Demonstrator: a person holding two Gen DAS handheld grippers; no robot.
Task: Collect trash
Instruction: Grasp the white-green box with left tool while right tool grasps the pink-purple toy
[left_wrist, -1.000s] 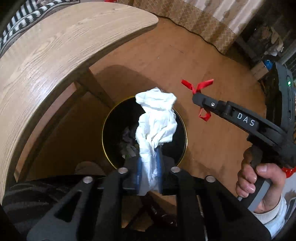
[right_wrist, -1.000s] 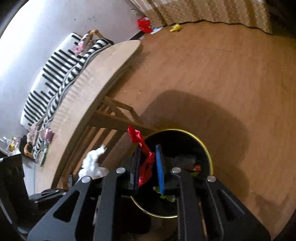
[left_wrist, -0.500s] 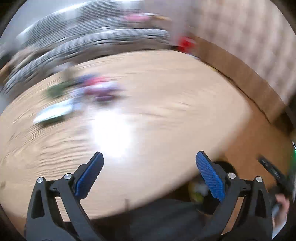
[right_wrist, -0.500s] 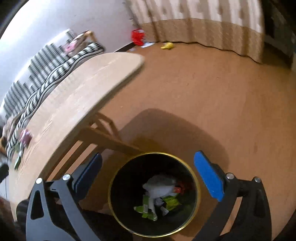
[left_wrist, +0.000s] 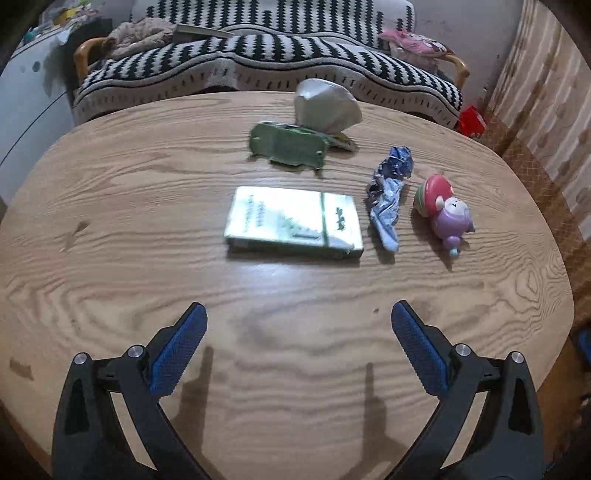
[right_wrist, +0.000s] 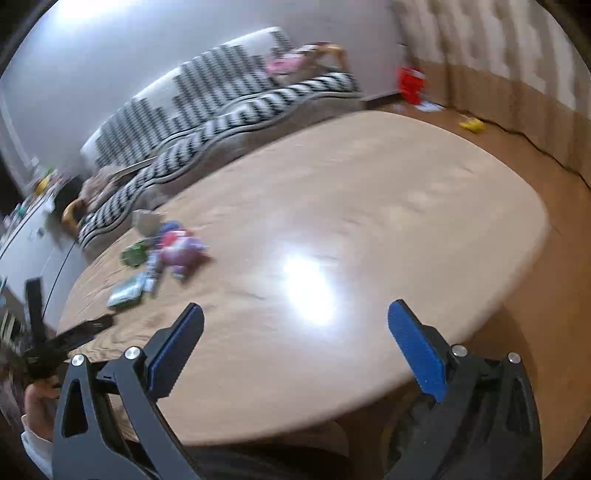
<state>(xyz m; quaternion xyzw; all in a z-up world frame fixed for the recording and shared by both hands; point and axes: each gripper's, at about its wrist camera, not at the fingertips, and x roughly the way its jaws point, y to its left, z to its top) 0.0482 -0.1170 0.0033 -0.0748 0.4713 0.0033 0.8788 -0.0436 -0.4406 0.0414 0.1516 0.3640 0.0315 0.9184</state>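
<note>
My left gripper (left_wrist: 298, 314) hangs open and empty over the near part of the oval wooden table (left_wrist: 110, 229). Beyond it lie a pale green pack (left_wrist: 293, 223), a crumpled blue foil wrapper (left_wrist: 388, 192), a flattened green wrapper (left_wrist: 286, 147) and a grey crumpled bag (left_wrist: 327, 105). A red and purple toy (left_wrist: 443, 212) rests at the right. My right gripper (right_wrist: 295, 314) is open and empty above the table's bare right half (right_wrist: 369, 206); the same litter (right_wrist: 155, 254) shows blurred at its left. The left gripper's fingers (right_wrist: 70, 338) reach in there.
A black-and-white striped sofa (left_wrist: 258, 62) runs behind the table. White cabinets (left_wrist: 29, 96) stand at the left. A patterned curtain (left_wrist: 546, 110) hangs at the right, with a red box (right_wrist: 410, 83) and a yellow scrap (right_wrist: 472, 124) on the floor beneath it.
Both grippers opened over the black bin and dropped the white tissue and the red wrapper in. Then both swung up and away to face the tabletop.
</note>
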